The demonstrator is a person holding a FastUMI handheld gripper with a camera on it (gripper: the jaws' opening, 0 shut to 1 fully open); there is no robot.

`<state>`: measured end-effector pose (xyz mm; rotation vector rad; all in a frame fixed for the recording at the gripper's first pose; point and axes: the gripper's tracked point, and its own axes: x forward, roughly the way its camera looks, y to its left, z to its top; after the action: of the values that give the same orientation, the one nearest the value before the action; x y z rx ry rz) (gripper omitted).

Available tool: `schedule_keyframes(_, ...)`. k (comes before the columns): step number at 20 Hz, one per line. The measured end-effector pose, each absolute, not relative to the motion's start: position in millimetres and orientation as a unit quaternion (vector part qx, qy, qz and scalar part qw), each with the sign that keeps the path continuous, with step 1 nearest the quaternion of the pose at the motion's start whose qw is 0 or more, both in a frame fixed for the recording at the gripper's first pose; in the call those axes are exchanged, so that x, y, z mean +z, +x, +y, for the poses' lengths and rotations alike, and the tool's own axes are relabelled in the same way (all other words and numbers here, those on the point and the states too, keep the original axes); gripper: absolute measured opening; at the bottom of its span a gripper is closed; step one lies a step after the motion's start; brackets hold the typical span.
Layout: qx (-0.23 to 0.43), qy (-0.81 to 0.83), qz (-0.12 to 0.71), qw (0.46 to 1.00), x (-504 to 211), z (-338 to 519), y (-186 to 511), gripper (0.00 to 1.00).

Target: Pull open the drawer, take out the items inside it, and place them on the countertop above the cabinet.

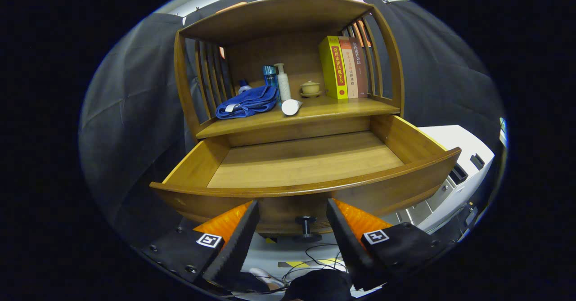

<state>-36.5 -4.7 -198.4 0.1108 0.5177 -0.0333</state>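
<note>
Drawer stands pulled well out of the cabinet, its floor bare wood from front to back; nothing left inside that I can see. Gripper hovers just outside the curved drawer front, fingers spread wide and holding nothing, with the small knob sitting in the gap between them, untouched. Taken-out items appear to lie on the counter above: a blue towel bunched at the left, a white tube lying on its side just beside it near the front edge. Behind them stand a blue bottle and a white pump bottle; a small lidded cup sits mid-counter, books upright at the right. Judged handling: towel soft and light, takes a pinch anywhere on a fold; tube light, smooth, likely to roll, best gripped across its body; drawer stiff, solid wood, knob the natural hold, narrow enough to slip if taken off-centre. Edges: slatted side rails fence the counter left and right, upper shelf caps it, so entry is from the front only. Open counter room lies between tube and books. Task looks near done
</note>
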Motion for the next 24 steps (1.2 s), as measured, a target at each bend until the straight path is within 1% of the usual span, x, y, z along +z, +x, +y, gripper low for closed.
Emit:
schedule_keyframes(9, -0.033, -0.015, 0.243, 0.969, -204.5, -6.9, -19.8, 0.98)
schedule_keyframes(24, -0.042, -0.016, 0.219, 0.975, -200.3, -11.8, 85.9, 0.99)
